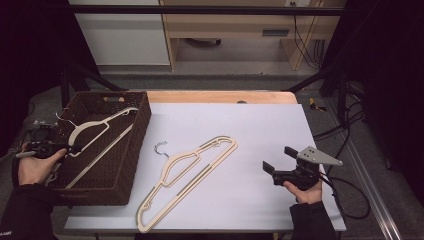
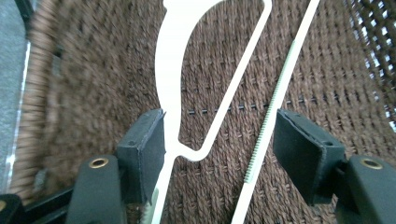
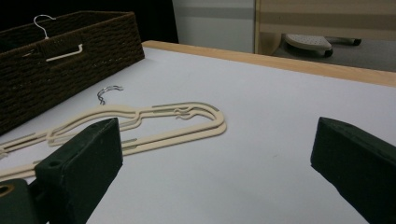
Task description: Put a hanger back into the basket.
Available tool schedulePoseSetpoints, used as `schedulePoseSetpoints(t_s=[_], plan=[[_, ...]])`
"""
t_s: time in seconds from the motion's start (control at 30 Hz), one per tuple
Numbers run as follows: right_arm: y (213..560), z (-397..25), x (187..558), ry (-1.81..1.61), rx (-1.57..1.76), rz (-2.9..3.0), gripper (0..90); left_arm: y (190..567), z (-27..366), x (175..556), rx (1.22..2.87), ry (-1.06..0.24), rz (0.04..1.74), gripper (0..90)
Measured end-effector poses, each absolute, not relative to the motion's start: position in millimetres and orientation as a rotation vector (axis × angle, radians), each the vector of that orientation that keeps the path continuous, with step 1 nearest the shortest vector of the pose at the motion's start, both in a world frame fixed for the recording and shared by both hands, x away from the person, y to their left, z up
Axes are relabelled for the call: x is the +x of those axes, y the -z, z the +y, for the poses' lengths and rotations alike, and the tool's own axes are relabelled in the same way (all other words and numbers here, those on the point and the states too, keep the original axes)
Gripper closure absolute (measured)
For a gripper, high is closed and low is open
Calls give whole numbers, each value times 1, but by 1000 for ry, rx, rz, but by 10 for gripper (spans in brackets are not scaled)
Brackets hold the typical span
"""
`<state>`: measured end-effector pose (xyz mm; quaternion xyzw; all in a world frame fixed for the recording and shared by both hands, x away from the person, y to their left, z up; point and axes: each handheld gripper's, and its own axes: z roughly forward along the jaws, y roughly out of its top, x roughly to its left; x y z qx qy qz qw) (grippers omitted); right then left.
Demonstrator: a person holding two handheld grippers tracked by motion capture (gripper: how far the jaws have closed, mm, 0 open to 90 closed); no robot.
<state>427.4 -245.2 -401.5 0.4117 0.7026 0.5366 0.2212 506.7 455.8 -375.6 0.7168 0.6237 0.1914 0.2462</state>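
Left gripper sits at about nine o'clock on the table, over the near-left part of the woven basket, with its jaws apart around one end of the cream hanger lying inside. In the left gripper view the left pad touches the hanger's shoulder strip while the right pad stands clear of the ribbed bar, so the jaws bracket the hanger without clamping it. That hanger rests slanted on the basket floor, its wire hook pointing toward ten o'clock near the far-left wall.

Moving outward, more cream hangers, which look like a stack of two, lie flat on the white table sheet near the centre. They run from seven o'clock up toward one o'clock, with the metal hook just beside the basket's right wall. The right gripper view shows them lying one on the other, untouched.

Right gripper hovers at about four o'clock, well apart from the stack, jaws wide and holding nothing, aimed toward it.

As a judgement, the job of loading hangers into the basket is partly done: one hanger is in, likely being let go or adjusted, and the stacked ones on the table are left to move.
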Motion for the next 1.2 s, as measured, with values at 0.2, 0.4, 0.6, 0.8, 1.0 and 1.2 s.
schedulePoseSetpoints(t_s=[0.2, 0.4, 0.6, 0.8, 1.0, 1.2], plan=[[400, -246, 427, -1490, 1144, 1933, 24, 351, 446, 487, 1879, -586, 1549, 298], [399, -247, 427, -1494, 1138, 1925, 24, 333, 423, 466, 1806, -603, 1361, 237], [399, -246, 427, -1498, 1140, 1922, 24, 325, 395, 440, 1698, -597, 1178, 136], [398, -246, 426, -1498, 1133, 1930, 24, 328, 370, 421, 1656, -613, 1041, 86], [396, -243, 426, -1503, 1125, 1931, 24, 337, 348, 409, 1612, -598, 974, 84], [392, -234, 427, -1513, 1112, 1942, 30, 343, 328, 403, 1633, -582, 919, 85]])
